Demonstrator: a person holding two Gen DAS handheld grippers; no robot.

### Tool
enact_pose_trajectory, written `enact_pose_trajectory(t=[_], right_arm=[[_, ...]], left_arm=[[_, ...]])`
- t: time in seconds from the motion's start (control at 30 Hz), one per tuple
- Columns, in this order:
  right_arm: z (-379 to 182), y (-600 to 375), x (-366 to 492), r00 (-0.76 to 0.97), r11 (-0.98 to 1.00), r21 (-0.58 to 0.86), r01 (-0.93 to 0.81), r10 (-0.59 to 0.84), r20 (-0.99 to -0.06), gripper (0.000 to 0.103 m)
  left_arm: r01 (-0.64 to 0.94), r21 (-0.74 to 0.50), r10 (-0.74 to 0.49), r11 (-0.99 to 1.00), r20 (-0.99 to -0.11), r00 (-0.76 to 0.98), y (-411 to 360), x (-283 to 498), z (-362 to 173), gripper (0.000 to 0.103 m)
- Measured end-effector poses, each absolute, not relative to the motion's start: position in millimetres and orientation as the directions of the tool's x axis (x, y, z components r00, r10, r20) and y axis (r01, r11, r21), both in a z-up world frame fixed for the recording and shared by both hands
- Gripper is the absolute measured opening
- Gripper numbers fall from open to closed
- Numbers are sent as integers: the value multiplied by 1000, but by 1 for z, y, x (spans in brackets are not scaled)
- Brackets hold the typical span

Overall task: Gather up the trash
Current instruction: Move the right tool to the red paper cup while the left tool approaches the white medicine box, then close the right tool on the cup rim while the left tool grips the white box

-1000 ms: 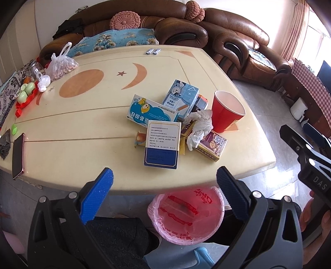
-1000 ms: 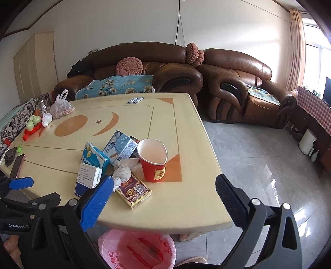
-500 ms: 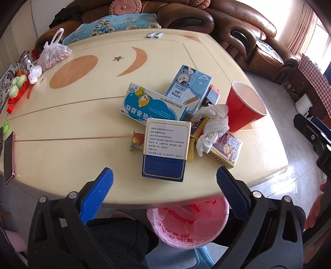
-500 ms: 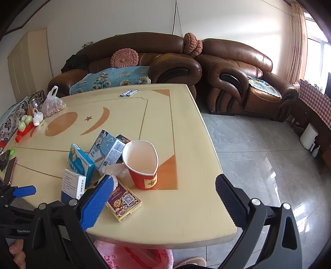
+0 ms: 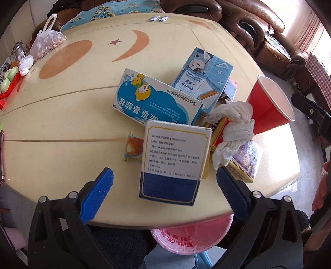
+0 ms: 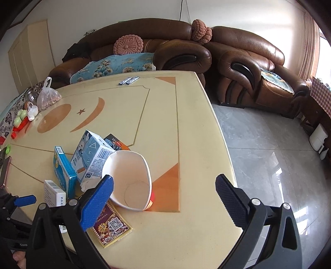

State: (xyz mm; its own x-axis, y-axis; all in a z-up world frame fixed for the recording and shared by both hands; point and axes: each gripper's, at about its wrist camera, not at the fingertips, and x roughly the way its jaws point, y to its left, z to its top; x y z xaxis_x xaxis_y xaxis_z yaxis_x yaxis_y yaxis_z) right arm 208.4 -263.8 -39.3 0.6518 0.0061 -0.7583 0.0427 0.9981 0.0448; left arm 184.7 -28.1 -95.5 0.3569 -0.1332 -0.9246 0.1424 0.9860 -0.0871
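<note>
A pile of trash lies near the table's front edge. A white and dark blue box lies nearest, between the fingers of my open left gripper. Behind it are a blue cartoon box, a pale blue carton, a crumpled white tissue, a red paper cup, a patterned flat box and a small snack wrapper. A pink-lined bin stands below the table edge. My right gripper is open just above the red cup.
The cream table holds a bag of nuts, small items at the left edge and two sachets at the back. Brown leather sofas stand behind. Grey tiled floor lies to the right.
Both grippers have moved forward and down toward the pile. The left one now straddles the white and blue box; the right one is now close over the red cup.
</note>
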Motion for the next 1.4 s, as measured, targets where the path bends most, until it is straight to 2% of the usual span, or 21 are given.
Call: enact_pose_trajectory(t=[0.27, 0.47, 0.6, 0.73, 0.83, 0.9, 1.03, 1.2, 1.4], right_arm=[[-58, -268, 235, 618, 997, 70, 7, 51, -785, 95], [-69, -262, 248, 586, 997, 69, -19, 67, -808, 75], [-79, -261, 254, 558, 996, 83, -29, 85, -825, 58], [-85, -260, 255, 548, 993, 110, -34, 111, -829, 54], [-85, -261, 253, 553, 990, 133, -36, 131, -823, 42], [-84, -262, 253, 550, 986, 159, -41, 155, -821, 33], [-86, -259, 252, 540, 982, 180, -54, 180, -822, 29], [-83, -254, 250, 539, 980, 188, -60, 190, -821, 11], [-77, -253, 244, 557, 986, 159, -54, 161, -815, 6]], left_arm=[[120, -115, -149, 986, -933, 328, -24, 201, -110, 98], [129, -107, -144, 986, -934, 326, -26, 208, -115, 98], [135, -109, -149, 985, -932, 332, -27, 212, -116, 98], [140, -105, -148, 984, -929, 340, -27, 213, -116, 98], [136, -115, -157, 984, -922, 355, -25, 213, -114, 97], [132, -127, -167, 983, -918, 359, -24, 214, -113, 95], [120, -162, -194, 980, -916, 350, -18, 215, -114, 87], [99, -161, -186, 982, -915, 358, -11, 215, -113, 74], [59, -207, -214, 977, -911, 352, -1, 213, -112, 61]])
